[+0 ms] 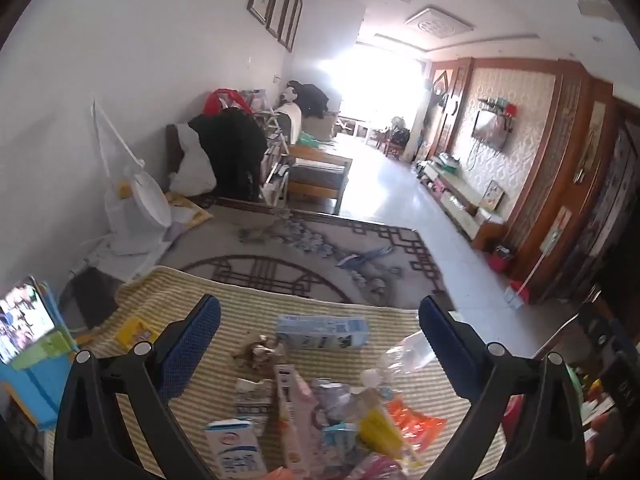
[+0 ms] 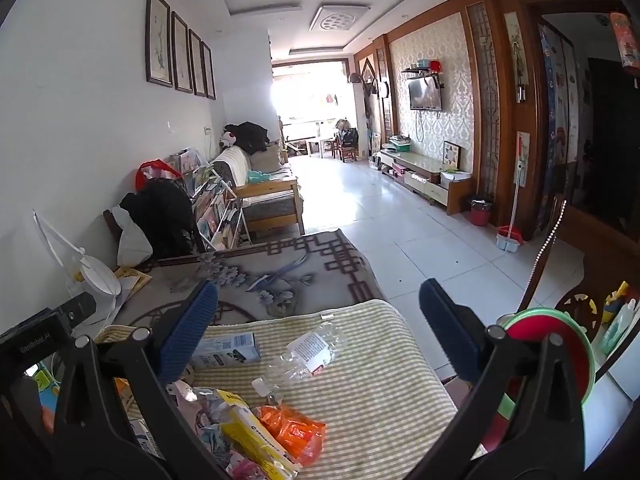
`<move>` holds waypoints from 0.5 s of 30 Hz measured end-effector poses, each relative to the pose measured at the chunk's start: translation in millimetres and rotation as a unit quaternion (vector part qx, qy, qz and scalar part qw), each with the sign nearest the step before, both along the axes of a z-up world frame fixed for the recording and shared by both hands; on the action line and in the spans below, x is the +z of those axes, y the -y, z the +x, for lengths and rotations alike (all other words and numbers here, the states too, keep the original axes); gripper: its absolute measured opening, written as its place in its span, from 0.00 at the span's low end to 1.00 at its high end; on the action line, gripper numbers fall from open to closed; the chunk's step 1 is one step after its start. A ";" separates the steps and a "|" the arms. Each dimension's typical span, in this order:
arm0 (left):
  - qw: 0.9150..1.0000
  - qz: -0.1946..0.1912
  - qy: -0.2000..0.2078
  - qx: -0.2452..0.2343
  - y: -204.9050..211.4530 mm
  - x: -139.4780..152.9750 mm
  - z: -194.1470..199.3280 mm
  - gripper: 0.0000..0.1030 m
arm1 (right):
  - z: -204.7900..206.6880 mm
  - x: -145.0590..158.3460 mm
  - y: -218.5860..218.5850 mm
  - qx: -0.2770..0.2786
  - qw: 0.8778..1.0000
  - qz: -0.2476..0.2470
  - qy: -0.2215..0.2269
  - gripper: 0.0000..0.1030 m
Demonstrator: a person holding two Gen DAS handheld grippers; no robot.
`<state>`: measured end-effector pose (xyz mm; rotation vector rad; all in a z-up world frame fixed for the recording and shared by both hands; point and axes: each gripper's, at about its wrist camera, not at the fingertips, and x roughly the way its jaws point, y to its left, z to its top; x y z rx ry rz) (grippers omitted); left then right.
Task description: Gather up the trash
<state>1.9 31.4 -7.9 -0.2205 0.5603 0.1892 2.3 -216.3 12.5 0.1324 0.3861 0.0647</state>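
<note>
Hovering over a striped cloth (image 1: 192, 396) strewn with litter; nothing picked yet, judging by both sets of jaws standing empty.

Left gripper (image 1: 320, 344): jaws spread fully wide, nothing between pads, tilted down toward the pile. Right gripper (image 2: 320, 320): same, fully wide, empty, angled a little flatter.

Trash layout, left wrist view:
- pale blue carton (image 1: 322, 332) lying flat at far side of cloth
- crumpled brown wrapper (image 1: 262, 354) just in front of it
- crushed clear bottle (image 1: 400, 354) to the right, cap end toward the heap
- near heap: white-blue milk box (image 1: 236, 452), pink pack (image 1: 294, 416), yellow packet (image 1: 380, 432), orange wrapper (image 1: 416, 420), overlapping

Right wrist view: bottle (image 2: 308, 354) lies alone on bare cloth, well apart from the orange wrapper (image 2: 292, 428) and yellow packet (image 2: 248, 436).

Red bin with green rim (image 2: 552, 356) at right edge of table, beside the right gripper; likely the drop point.

Advice for the step:
- Start with the isolated bottle using right gripper; clear approach, nearest the bin.
- Close across the bottle's narrow axis, mid-body; crushed plastic likely to spring or slip.
- Lower until pads straddle without snagging the cloth.
- Leave overlapping heap for later, top item first.
</note>
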 end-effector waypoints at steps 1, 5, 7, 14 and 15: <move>1.000 0.004 -0.003 0.000 -0.7 -1.3 1.8 0.92 | 1.2 0.2 0.8 0.000 1.000 -0.001 -0.001 0.97; 1.000 0.006 -0.008 -0.002 -3.0 -2.6 0.9 0.92 | 2.2 -0.3 -3.6 0.006 1.000 -0.006 -0.003 0.97; 1.000 0.004 -0.007 -0.004 -3.9 -3.4 1.1 0.92 | 2.0 -0.3 -4.2 0.008 1.000 -0.008 -0.001 0.97; 1.000 0.003 -0.007 -0.006 -2.9 -4.6 -1.9 0.92 | 1.3 0.0 -5.6 0.008 1.000 -0.009 -0.001 0.97; 1.000 0.003 -0.007 -0.006 -3.0 -4.5 -1.9 0.92 | 0.9 0.2 -5.7 0.008 1.000 -0.009 -0.001 0.97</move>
